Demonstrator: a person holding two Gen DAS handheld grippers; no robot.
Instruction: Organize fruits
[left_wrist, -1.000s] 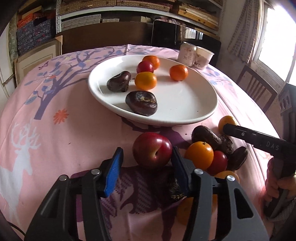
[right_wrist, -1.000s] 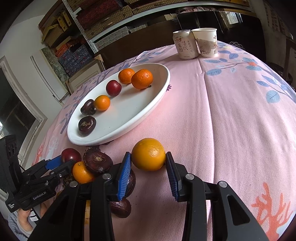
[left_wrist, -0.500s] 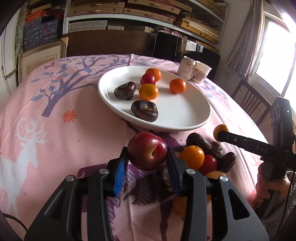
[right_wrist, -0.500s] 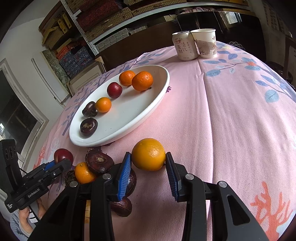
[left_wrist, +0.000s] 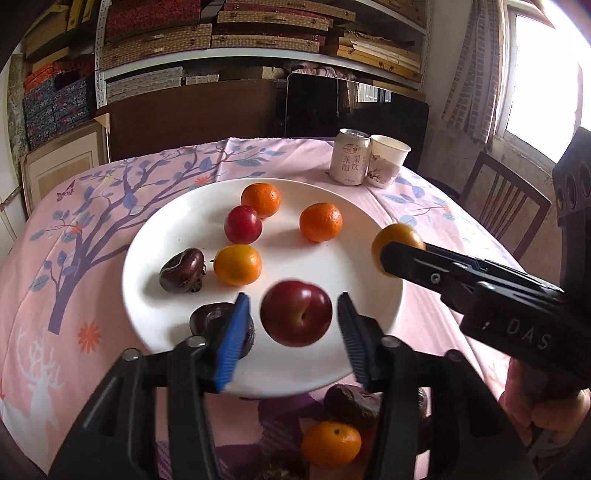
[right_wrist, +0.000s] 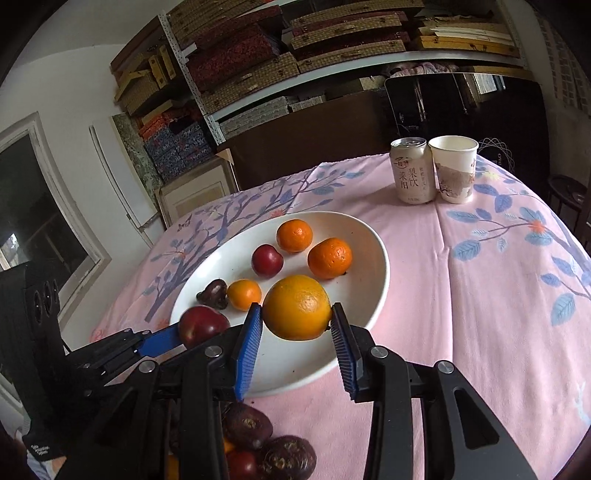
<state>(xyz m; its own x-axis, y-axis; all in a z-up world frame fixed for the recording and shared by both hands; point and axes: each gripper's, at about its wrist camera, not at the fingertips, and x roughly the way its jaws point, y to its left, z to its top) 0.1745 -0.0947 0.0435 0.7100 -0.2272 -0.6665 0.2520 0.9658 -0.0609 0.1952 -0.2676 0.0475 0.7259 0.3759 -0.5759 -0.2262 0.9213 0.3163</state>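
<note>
Overhead, left tool (left_wrist: 293, 328) spread around plum (left_wrist: 296, 313) — right tool (right_wrist: 297, 332), lettered "DAS", pinching orange (right_wrist: 297, 307).

White plate (left_wrist: 155, 236), pink tree-patterned tablecloth (left_wrist: 74, 221), red plum (left_wrist: 295, 313), orange (right_wrist: 297, 307).

The right gripper (left_wrist: 400, 254), seen from the left wrist camera at about 4 o'clock of the white plate (left_wrist: 354, 269), carried the raised letters "DAS" on its black body, cut off by the edge of the view. A drink can (right_wrist: 413, 170) stood on the pink tablecloth at about 1 o'clock of the plate, touching a paper cup (right_wrist: 453, 168); it bore vertical Chinese characters that read roughly "梨饮" and "莱阳", above a small round emblem too small to read. The left gripper's (right_wrist: 192, 334) handle at the lower left of the right wrist view carried small white print that was too blurred to make out.
</note>
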